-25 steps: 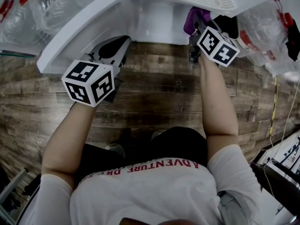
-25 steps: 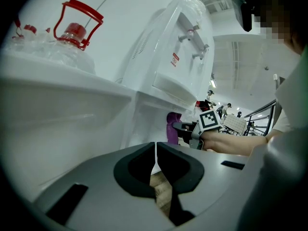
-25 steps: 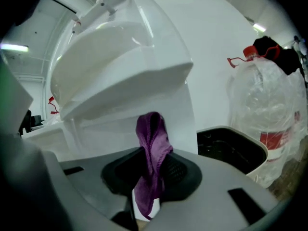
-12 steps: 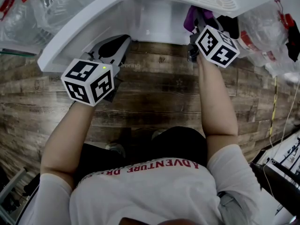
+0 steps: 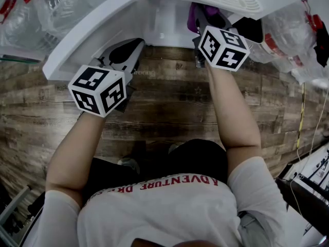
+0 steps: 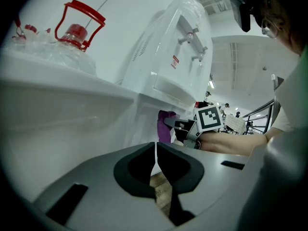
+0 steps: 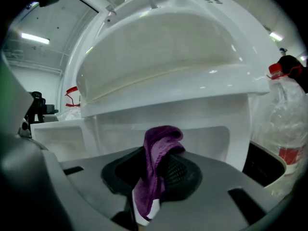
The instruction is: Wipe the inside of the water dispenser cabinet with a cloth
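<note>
The purple cloth (image 7: 155, 170) hangs pinched between my right gripper's (image 7: 156, 163) jaws, which are shut on it. In the head view that gripper (image 5: 207, 19) holds the cloth (image 5: 196, 12) at the open mouth of the white dispenser's lower cabinet (image 5: 169, 29). The right gripper view faces the cabinet's pale inner wall (image 7: 202, 129). My left gripper (image 5: 128, 50) rests beside the open cabinet door (image 5: 82, 37), jaws shut with nothing between them (image 6: 156, 150). The left gripper view shows the cloth (image 6: 165, 127) and the right gripper's marker cube (image 6: 209, 119) past the door.
Large clear water bottles with red handles (image 5: 46, 4) stand left of the dispenser, and others (image 5: 293, 32) stand at its right. The dispenser's taps and drip tray (image 6: 185, 61) overhang the cabinet. Wood-pattern floor (image 5: 169, 102) lies below. The person's knees are close underneath.
My right gripper has carried the cloth leftward along the cabinet opening. The left gripper has stayed in place by the door.
</note>
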A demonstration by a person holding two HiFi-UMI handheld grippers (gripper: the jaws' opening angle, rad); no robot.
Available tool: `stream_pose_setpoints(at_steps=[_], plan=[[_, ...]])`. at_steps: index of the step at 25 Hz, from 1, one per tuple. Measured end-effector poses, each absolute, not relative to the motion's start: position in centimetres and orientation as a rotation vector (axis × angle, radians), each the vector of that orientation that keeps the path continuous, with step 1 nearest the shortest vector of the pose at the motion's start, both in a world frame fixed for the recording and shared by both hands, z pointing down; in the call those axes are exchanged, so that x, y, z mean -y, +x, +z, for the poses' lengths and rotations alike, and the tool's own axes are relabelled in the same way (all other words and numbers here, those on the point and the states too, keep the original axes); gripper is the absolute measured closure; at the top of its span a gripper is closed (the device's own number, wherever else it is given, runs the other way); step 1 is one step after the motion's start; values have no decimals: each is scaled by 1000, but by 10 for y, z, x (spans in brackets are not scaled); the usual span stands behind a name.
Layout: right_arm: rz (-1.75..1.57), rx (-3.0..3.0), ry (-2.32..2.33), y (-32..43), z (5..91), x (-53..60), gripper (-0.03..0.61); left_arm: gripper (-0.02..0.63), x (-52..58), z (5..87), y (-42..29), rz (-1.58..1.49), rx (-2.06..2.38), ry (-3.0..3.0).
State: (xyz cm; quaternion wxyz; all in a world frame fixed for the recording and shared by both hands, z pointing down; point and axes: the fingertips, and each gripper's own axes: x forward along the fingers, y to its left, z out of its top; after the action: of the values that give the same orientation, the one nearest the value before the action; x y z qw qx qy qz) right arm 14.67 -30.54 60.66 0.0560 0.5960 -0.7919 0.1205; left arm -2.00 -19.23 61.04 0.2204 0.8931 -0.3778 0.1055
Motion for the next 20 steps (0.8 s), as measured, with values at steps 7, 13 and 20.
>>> stream_pose_setpoints(at_steps=[7, 13, 20], plan=[[339, 2505, 1648, 84, 606, 311, 485, 578, 193, 610, -26, 297, 1052, 2478], [313, 2564, 1545, 36, 601, 309, 485, 578, 192, 613, -32, 315, 1054, 2491], [271, 2548, 1533, 41, 601, 307, 485, 578, 199, 616, -34, 301, 1048, 2492]])
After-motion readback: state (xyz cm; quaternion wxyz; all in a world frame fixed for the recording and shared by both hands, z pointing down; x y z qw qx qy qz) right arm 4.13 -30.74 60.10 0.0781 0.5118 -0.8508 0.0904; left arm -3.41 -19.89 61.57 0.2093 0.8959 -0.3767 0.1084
